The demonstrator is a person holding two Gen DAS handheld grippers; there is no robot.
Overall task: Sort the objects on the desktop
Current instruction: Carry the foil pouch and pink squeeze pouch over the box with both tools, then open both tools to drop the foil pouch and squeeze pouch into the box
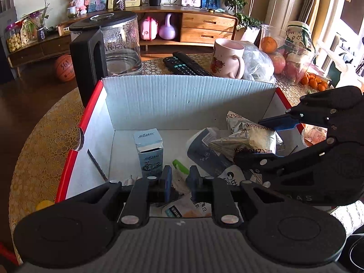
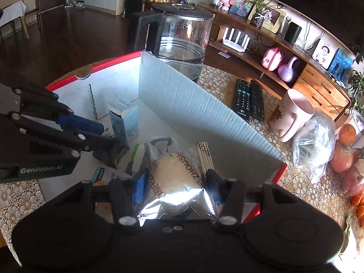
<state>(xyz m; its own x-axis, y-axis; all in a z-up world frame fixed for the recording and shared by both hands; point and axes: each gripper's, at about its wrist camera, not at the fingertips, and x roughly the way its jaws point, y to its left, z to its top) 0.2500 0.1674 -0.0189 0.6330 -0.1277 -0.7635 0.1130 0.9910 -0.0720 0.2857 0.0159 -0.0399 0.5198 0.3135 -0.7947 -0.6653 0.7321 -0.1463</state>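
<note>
the right gripper (image 2: 175, 187) holds the silver snack packet (image 2: 175, 177) in half-open jaws over the white box (image 1: 182, 100) on the bench, the left gripper (image 1: 178, 179) is nearly closed and seems empty, so next is probably releasing the packet inside.

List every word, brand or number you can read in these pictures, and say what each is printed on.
"GenRobot.AI": side of the left hand-held gripper.
"ZHOUSH", upside down, partial: silver snack packet.
"361": basketball.
Small blue carton, remotes, white pouch: print too small to read.
</note>
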